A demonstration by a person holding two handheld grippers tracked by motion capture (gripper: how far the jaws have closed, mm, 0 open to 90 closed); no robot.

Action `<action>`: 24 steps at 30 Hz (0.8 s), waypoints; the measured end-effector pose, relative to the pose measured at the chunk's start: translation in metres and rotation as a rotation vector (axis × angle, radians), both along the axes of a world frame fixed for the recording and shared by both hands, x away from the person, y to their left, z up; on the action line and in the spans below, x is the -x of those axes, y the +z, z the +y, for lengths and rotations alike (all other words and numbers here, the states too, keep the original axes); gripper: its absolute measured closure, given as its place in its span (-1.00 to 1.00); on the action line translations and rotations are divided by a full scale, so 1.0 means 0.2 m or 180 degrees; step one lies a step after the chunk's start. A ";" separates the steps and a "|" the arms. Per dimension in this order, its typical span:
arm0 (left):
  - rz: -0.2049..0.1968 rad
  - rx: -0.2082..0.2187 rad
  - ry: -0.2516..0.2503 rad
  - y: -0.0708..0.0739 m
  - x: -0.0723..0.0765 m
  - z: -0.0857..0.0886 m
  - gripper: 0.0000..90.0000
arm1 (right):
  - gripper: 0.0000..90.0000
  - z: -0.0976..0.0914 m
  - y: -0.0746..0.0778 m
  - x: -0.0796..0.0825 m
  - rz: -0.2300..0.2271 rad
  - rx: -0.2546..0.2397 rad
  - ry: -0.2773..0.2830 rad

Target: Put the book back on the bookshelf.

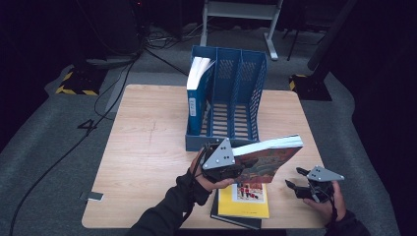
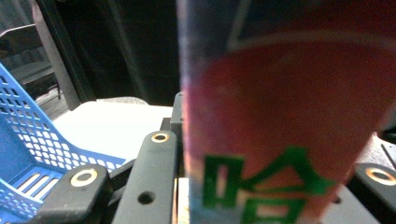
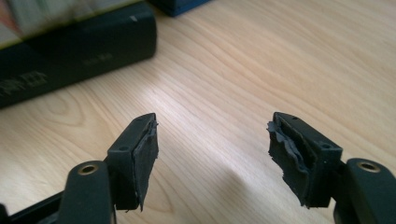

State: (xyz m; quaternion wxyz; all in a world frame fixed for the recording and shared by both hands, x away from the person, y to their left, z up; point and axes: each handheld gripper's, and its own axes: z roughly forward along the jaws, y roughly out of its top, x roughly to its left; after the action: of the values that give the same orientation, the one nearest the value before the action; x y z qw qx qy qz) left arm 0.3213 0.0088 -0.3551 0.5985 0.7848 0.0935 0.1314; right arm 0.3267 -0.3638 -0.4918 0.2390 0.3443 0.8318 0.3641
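My left gripper [image 1: 235, 161] is shut on the spine end of a thick book [image 1: 268, 157] with a red painted cover. It holds the book on edge above the table, just in front of the blue file rack [image 1: 231, 98]. In the left gripper view the book's red spine [image 2: 289, 116] with green characters stands between the jaws of the left gripper [image 2: 266, 186]. My right gripper [image 1: 294, 178] hangs low over the table at the front right, open, with nothing between its pads [image 3: 144, 154]. The right gripper [image 3: 212, 135] faces bare wood.
A blue-spined book [image 1: 196, 93] stands in the rack's left compartment; the other two compartments look empty. A yellow book [image 1: 244, 199] lies on a dark book [image 1: 236, 220] at the table's [image 1: 147, 147] front edge. The dark book's spine [image 3: 74, 51] is close to my right gripper.
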 end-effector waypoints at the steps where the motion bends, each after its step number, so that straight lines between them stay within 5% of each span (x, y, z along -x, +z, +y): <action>1: -0.0001 0.0001 0.0013 0.00 0.00 0.00 0.64 | -0.29 -0.01 -0.01 0.00 0.0042 -0.0043 -0.0019; 11: 0.0017 0.0036 0.0072 0.00 -0.01 0.00 0.64 | -0.34 -0.03 -0.06 -0.03 0.0143 -0.0187 -0.0138; 24: -0.0103 -0.0007 0.0269 0.05 -0.03 0.01 0.65 | -0.35 -0.02 -0.06 -0.04 0.0209 -0.0137 -0.0161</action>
State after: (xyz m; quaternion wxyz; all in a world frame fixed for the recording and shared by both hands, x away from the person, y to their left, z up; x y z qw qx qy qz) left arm 0.3266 0.0104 -0.3449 0.5930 0.7785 0.1167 0.1693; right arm 0.3350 -0.3680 -0.5037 0.2132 0.3819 0.8222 0.3643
